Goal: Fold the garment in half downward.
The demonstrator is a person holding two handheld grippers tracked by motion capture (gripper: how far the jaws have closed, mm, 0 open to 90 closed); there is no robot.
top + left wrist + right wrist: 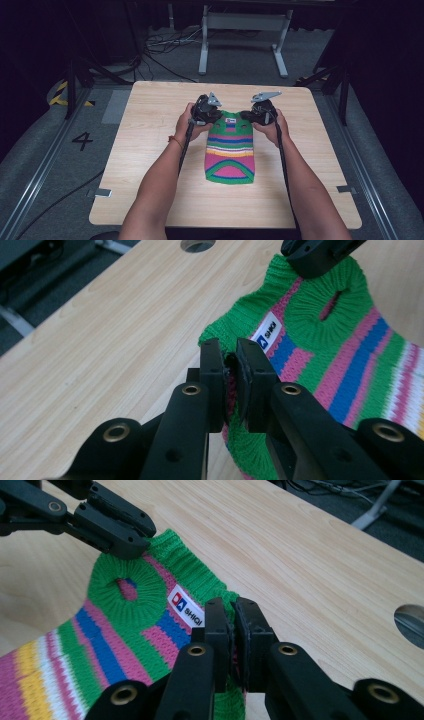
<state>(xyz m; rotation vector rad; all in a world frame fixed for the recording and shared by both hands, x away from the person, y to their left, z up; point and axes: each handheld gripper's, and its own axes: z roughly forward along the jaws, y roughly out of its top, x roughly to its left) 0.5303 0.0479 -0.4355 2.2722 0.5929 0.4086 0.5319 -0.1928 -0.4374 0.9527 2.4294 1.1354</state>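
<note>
Here, a small striped knitted sweater (230,150) flat on a light wooden table (150,165), in bands of green, pink, blue, yellow and white, far end between 2 hand-held tools. Left gripper (210,114) at the far left corner of the knit, right gripper (249,115) at the far right corner, both seen from above with a hand wrapped round each and a cable trailing back along each forearm.

Closer in, from the left gripper view: left gripper (230,375) with its 2 black jaws pressed together on the green ribbed edge of the sweater (320,355), a sliver of pink knit pinched between the pads. Just beside the clamp, a white label (267,331) with a blue mark, unreadable from above. Farther off, the other tool's black tip at the upper edge, at the knit by a round green-ribbed sleeve hole (322,307). Also a round hole in the table (198,245) near the top.

Likewise, from the right gripper view: right gripper (233,630) clamped shut on the same green edge of the sweater (100,645), label (186,607) just left of the jaws, the other tool's jaws at the far corner, upper left. Dark carpet and a grey metal stand (245,35) beyond the table, plain in the high view.
</note>
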